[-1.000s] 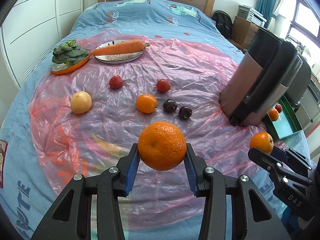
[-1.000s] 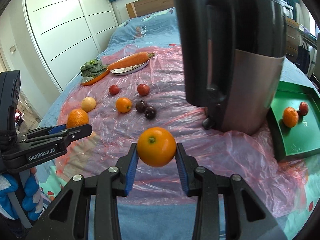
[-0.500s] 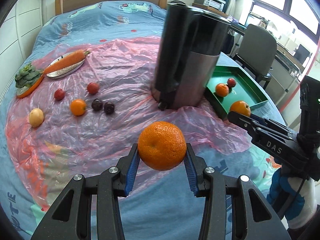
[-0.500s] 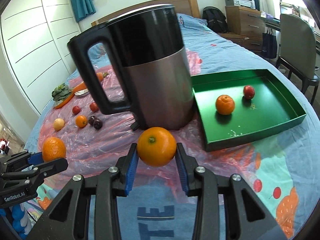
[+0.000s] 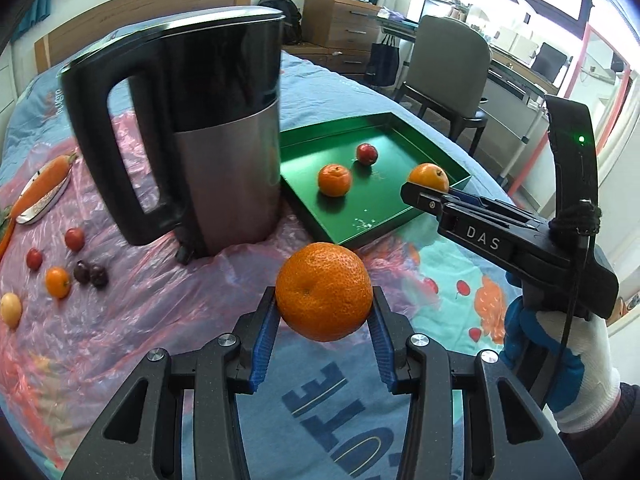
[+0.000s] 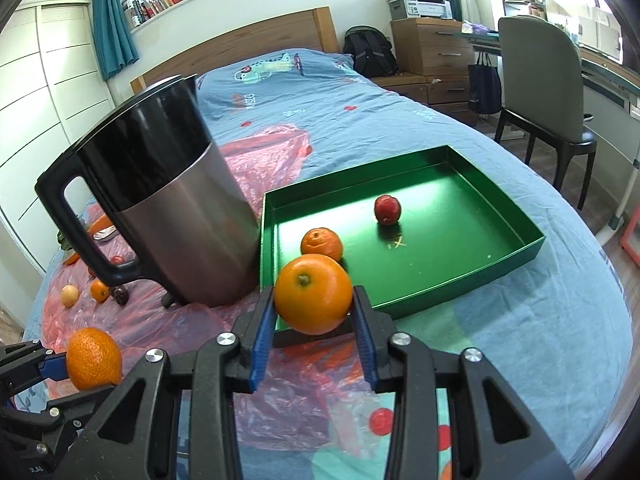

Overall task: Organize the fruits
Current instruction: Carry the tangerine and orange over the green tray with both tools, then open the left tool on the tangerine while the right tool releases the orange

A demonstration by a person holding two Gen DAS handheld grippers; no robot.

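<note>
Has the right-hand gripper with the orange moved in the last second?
Yes. The right gripper swung past the kettle toward the green tray.

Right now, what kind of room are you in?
Most likely a bedroom. The fruit lies on a bed with a wooden headboard, white wardrobe doors stand beside it, and a desk chair sits near the window side.
</note>
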